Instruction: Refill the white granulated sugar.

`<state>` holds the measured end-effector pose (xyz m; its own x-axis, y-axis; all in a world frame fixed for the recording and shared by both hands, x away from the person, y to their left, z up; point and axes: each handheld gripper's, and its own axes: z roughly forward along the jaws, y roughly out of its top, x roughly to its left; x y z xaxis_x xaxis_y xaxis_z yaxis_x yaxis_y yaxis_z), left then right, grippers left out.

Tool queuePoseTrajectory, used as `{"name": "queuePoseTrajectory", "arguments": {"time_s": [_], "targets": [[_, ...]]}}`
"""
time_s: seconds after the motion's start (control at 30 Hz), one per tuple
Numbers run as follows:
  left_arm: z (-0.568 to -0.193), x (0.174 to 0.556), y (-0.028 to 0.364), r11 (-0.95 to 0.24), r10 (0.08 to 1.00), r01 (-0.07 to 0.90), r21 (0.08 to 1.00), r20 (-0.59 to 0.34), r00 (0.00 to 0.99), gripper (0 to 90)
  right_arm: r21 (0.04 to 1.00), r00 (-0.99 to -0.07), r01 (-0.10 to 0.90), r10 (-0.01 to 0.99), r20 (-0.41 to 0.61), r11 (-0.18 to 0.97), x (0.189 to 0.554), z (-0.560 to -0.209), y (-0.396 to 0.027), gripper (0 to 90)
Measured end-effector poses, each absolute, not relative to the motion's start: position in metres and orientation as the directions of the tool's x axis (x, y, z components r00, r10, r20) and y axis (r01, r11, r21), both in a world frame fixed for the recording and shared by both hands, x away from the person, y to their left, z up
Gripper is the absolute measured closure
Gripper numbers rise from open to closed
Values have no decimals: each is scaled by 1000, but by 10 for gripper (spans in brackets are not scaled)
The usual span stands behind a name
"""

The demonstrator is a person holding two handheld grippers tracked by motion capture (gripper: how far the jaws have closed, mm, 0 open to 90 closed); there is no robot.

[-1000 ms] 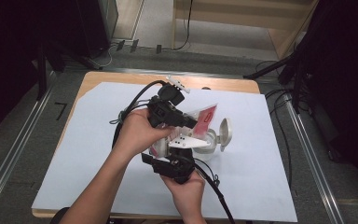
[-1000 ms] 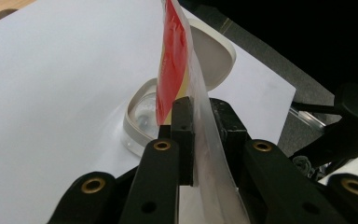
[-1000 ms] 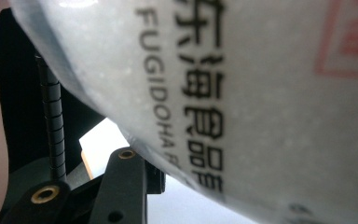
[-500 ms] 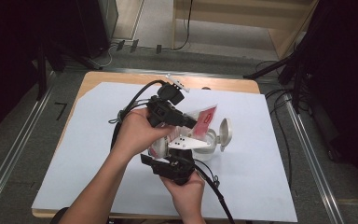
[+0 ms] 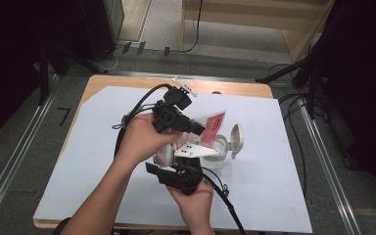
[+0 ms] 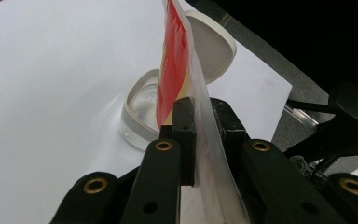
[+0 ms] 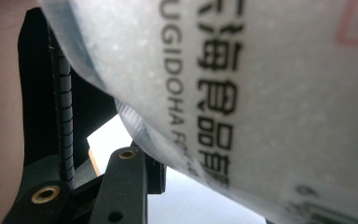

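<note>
Left gripper clamps red packet above open container, unchanged since a second ago. Right gripper holds packet's lower end. Pouring position maintained.

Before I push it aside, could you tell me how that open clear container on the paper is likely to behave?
The container looks like thin clear plastic, so probably light and quick to slide on the smooth paper. Its raised hinged lid may make it tip backward.
</note>
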<state>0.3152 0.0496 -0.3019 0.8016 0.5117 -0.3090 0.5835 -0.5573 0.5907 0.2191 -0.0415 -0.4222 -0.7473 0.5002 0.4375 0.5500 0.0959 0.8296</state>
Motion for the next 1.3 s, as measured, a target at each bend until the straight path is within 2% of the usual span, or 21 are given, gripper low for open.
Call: {"name": "queuePoseTrajectory", "arguments": {"time_s": [0.27, 1.3], "targets": [[-302, 315, 49, -556, 514, 586, 589, -311, 799, 827, 847, -759, 513, 533, 373, 139, 216, -421, -39, 631], [-302, 315, 49, -561, 512, 580, 591, -302, 804, 828, 847, -759, 515, 530, 378, 134, 217, -421, -39, 636]]}}
